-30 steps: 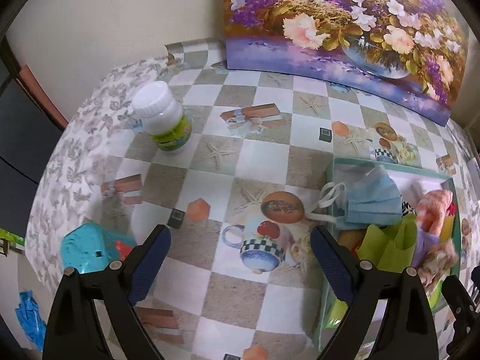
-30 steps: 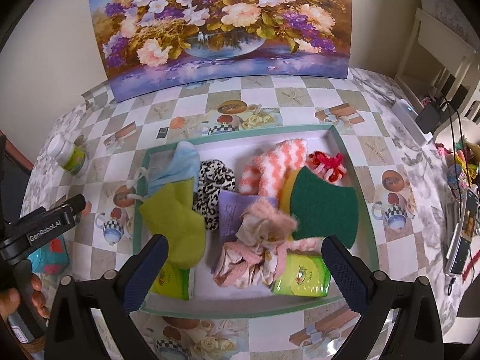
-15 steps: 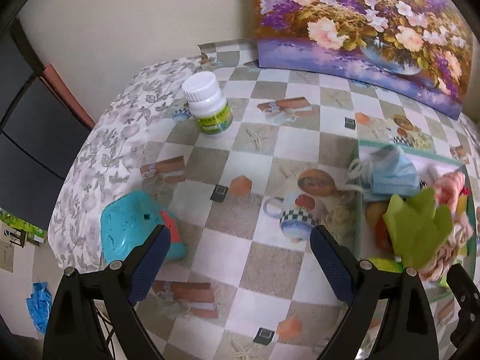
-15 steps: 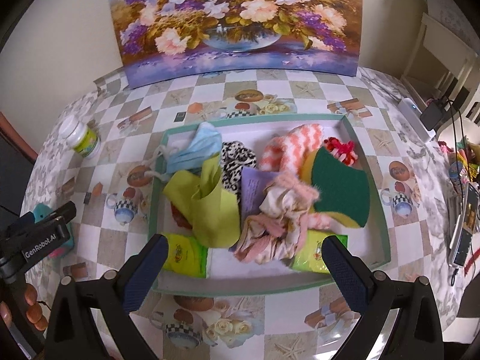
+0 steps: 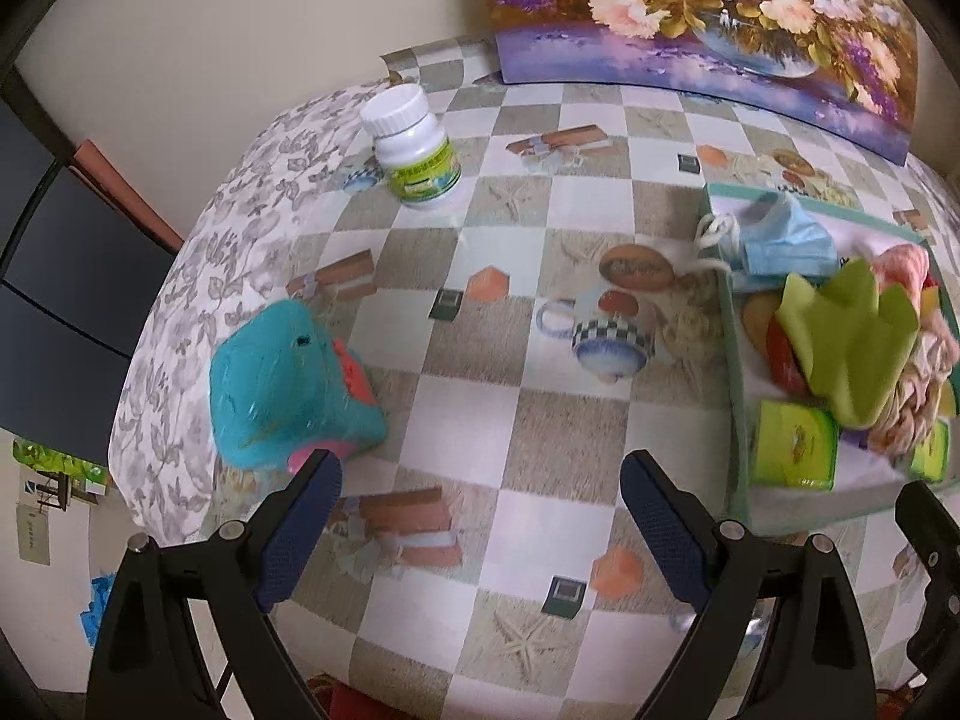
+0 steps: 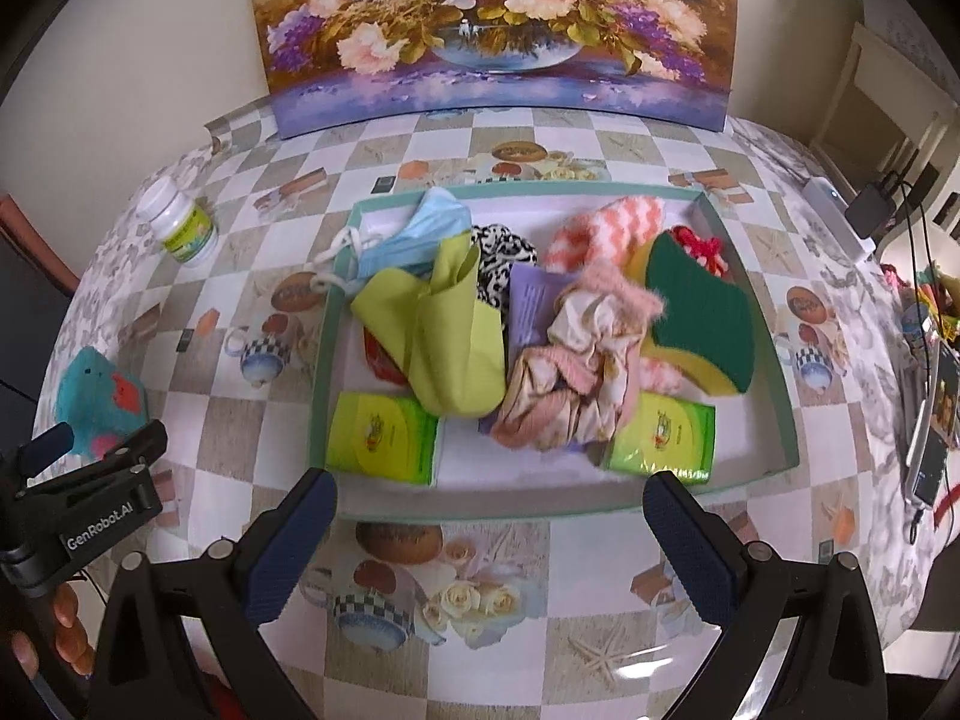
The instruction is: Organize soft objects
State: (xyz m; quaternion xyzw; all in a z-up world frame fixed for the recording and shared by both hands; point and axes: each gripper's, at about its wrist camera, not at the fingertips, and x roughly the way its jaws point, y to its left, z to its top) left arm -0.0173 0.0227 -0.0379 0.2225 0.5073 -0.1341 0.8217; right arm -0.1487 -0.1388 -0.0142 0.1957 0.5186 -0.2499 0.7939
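most soft things already sit heaped in the tray [image 6: 753, 276], but the teal plush toy [image 5: 288, 384] is still out on the table near my left tongs [image 5: 477, 516], and both it and my right tongs [image 6: 489, 534] are spread wide, holding nothing.

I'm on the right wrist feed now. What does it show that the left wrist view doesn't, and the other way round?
Only the right wrist view shows the whole tray with the green sponge, the striped pink sock and the leopard-print cloth, plus the left hand-held gripper from outside.

Only the left wrist view shows the table's left edge and the dark furniture beyond it.

Both show the teal plush toy, the white bottle, the blue mask and the yellow-green cloth.
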